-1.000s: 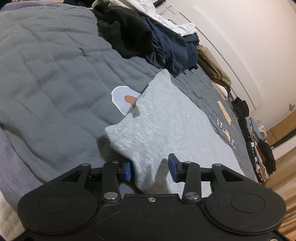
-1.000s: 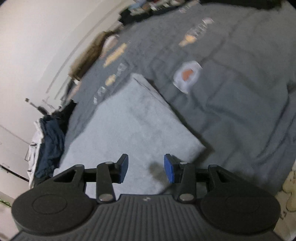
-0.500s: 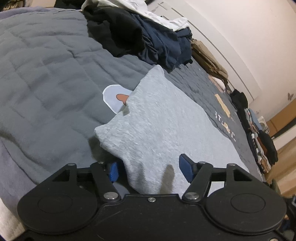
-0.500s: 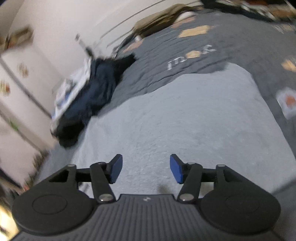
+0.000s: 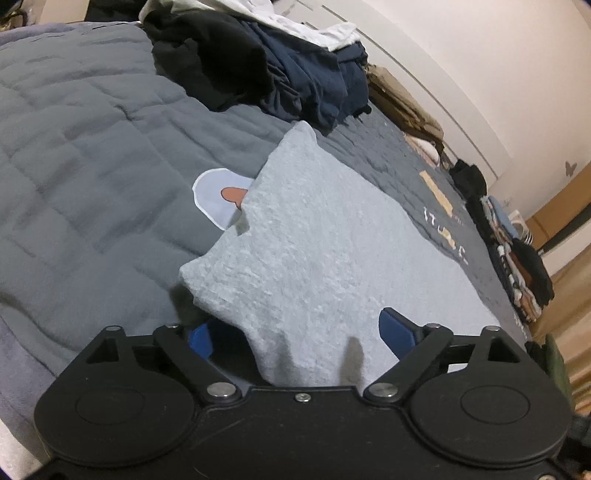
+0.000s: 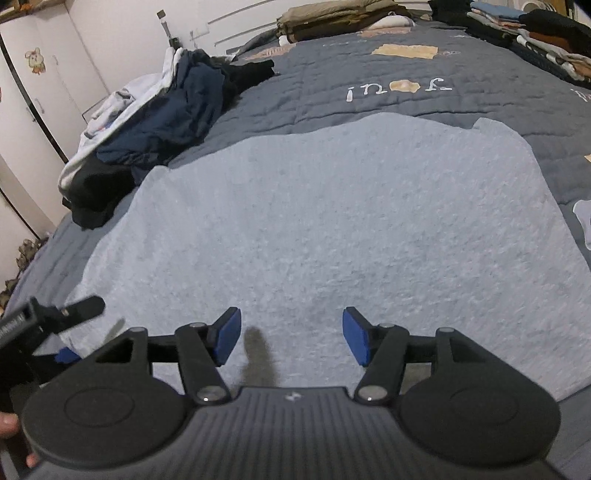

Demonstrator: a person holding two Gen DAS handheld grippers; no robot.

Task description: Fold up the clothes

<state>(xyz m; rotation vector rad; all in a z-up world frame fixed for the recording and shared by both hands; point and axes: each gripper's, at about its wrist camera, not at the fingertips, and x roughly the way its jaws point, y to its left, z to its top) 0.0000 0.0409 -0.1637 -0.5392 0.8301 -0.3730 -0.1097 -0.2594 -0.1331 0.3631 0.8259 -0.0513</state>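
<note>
Left gripper (image 5: pixel 297 334) spread wide, blue pads (image 5: pixel 397 328) far apart, straddling the near corner of a folded light-grey garment (image 5: pixel 325 254) without clamping it; one pad tucked under the fabric's edge, the other above it. Right gripper (image 6: pixel 291 338) likewise open, blue pads (image 6: pixel 354 338) apart over the near middle of the same garment (image 6: pixel 314 229), nothing held; touching or just above the cloth, cannot tell. At the lower left of the right wrist view, part of the left gripper (image 6: pixel 64 325) at the garment's corner.

Garment flat on a quilted grey bedspread (image 5: pixel 85 155), straight ahead of both grippers. Left of the left gripper's line, a pale patch with an orange shape (image 5: pixel 218 197) half hidden under the garment's edge. Beyond the garment, white stitched letters (image 6: pixel 399 88) on the bedspread. Farther, ahead-left of the right gripper, a heap of unfolded clothes in navy, black and white (image 6: pixel 159 118). Farthest, a folded tan stack (image 6: pixel 332 16) by the wall, and to the far right a row of folded clothes (image 6: pixel 535 29).
</note>
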